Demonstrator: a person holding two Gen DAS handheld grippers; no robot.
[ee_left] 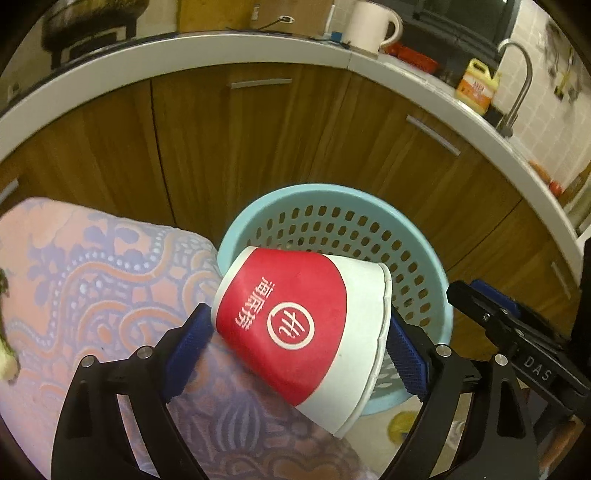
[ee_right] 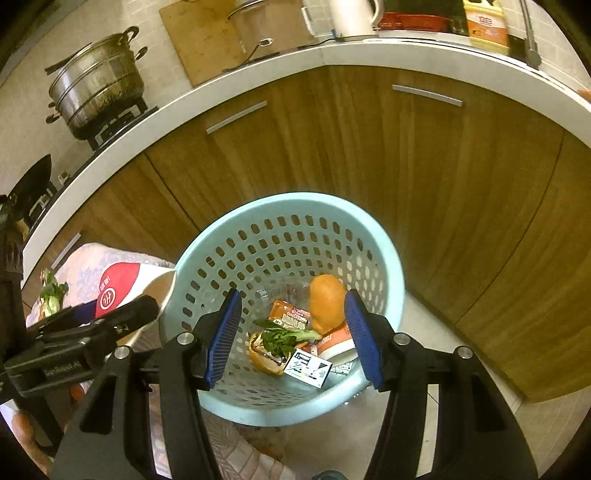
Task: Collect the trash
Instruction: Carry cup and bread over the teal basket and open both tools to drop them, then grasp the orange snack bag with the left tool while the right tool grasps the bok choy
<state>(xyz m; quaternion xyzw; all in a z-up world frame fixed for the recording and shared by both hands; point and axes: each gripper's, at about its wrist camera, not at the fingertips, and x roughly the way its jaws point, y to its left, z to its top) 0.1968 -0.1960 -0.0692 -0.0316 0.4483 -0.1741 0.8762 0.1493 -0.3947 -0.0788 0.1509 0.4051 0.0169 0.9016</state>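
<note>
Carrying red-and-white paper cup (ee_left: 303, 328) toward blue perforated basket (ee_left: 439, 295), left gripper (ee_left: 295, 354) clamps it sideways, lower centre; right gripper (ee_right: 293, 338) jaws apart, empty above trash.

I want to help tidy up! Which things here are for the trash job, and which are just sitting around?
For the job:
- red-and-white paper cup between the left gripper pads
- pale blue holed plastic basket holding trash
- empty right gripper

Just lying about:
- steel steamer pot
- white kettle
- yellow bottle
</note>
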